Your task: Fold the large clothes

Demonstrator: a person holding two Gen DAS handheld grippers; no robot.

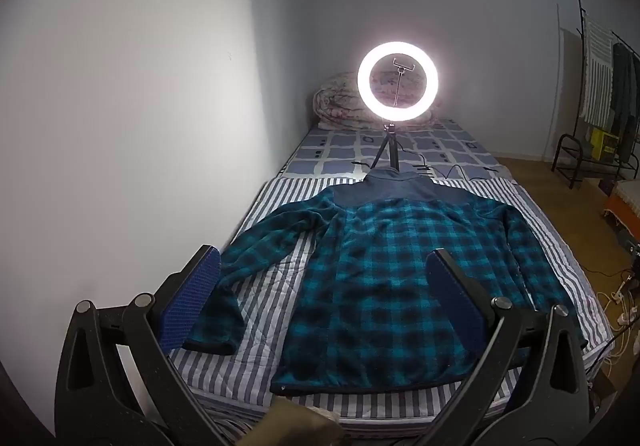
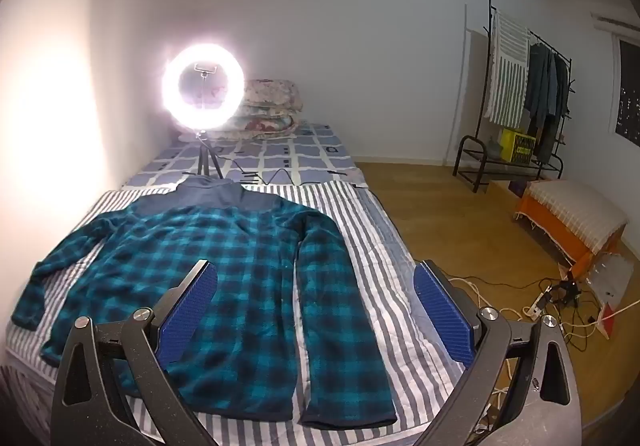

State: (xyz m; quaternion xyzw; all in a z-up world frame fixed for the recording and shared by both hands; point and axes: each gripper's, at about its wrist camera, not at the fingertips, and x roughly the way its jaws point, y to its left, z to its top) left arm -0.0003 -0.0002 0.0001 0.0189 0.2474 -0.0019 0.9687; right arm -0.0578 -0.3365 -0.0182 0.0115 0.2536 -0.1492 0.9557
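The plaid jacket point(image 1: 384, 270) lies spread flat, sleeves out, on the striped bed point(image 1: 256, 362); its right cuff is hidden behind the left gripper point(image 1: 324, 282). Both the left and the right gripper point(image 2: 316, 294) hover above its hem, fingers wide apart, holding nothing.
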